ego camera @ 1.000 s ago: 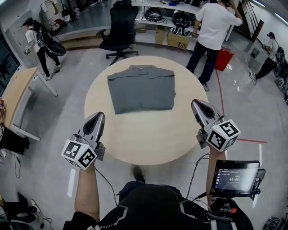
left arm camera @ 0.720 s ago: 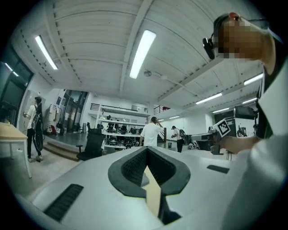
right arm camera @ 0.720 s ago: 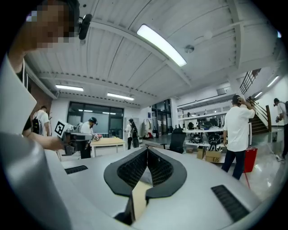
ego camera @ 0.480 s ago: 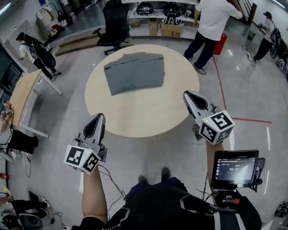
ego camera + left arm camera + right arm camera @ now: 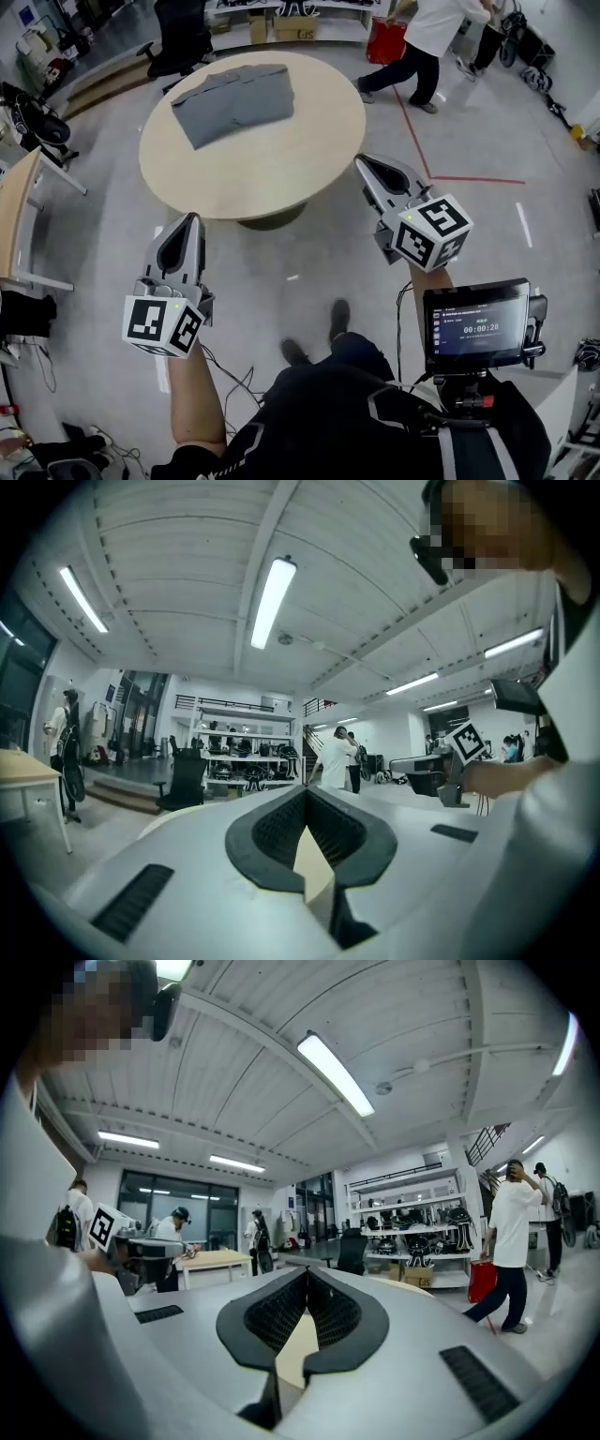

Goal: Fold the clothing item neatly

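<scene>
Plainly, both pairs of jaws are pressed together with nothing between them. The left gripper [image 5: 305,794] shows its ribbed black pads meeting in a closed seam, and the right gripper [image 5: 306,1274] shows the same. Both point level across the room and hang over the floor [image 5: 281,281] on the person's side of the round table [image 5: 300,159]. The left one is off the table's near left edge and the right one just off its right edge; neither touches it.

The grey shirt [image 5: 234,98] lies flat on the far left part of the tabletop, well apart from both grippers and closer to the left one's side. It already looks like a compact rectangle, so the folding may be largely done.

As thin cloth it should be light, limp and not fragile, and it is likely to sag when lifted and slide on the smooth top. The best hold would be a pinch at a hem or corner through all layers, one gripper at each end of the same edge. The jaws would have to open first.

Beyond the table stand a black office chair [image 5: 183,37] and a person in a white top [image 5: 427,33].
</scene>
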`<state>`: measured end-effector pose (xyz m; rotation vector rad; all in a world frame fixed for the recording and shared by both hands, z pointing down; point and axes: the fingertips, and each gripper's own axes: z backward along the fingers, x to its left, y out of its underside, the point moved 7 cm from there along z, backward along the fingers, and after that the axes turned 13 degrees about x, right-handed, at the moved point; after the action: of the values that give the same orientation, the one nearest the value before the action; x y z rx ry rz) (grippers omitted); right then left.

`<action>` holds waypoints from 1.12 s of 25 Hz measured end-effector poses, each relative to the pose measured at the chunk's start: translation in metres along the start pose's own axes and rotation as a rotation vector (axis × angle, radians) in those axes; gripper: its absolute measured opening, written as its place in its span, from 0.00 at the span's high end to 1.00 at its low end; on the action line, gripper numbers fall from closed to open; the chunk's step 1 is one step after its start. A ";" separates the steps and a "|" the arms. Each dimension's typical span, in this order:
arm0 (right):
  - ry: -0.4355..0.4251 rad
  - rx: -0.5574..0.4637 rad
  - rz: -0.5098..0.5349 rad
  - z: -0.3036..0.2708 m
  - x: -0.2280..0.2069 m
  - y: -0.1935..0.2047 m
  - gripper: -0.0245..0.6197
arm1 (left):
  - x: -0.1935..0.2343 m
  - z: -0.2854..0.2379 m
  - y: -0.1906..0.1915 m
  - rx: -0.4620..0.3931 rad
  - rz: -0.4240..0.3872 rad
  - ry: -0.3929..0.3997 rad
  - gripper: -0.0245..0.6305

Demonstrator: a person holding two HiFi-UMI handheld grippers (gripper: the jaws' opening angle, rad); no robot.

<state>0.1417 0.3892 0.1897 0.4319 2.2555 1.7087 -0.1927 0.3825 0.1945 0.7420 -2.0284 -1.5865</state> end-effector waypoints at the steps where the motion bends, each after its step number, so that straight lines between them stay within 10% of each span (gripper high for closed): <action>1: -0.001 0.004 0.011 0.014 0.006 0.002 0.95 | -0.013 0.008 0.002 -0.001 0.005 0.000 0.96; 19: -0.048 -0.001 0.039 0.191 -0.004 0.067 0.95 | -0.209 0.066 0.036 0.037 0.005 -0.043 0.96; 28: 0.041 0.019 0.099 0.232 0.144 0.082 0.95 | -0.177 0.186 0.078 0.028 0.029 0.070 0.96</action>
<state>0.1070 0.6720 0.2016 0.5260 2.3161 1.7606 -0.1912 0.6490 0.2231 0.7641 -2.0064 -1.4977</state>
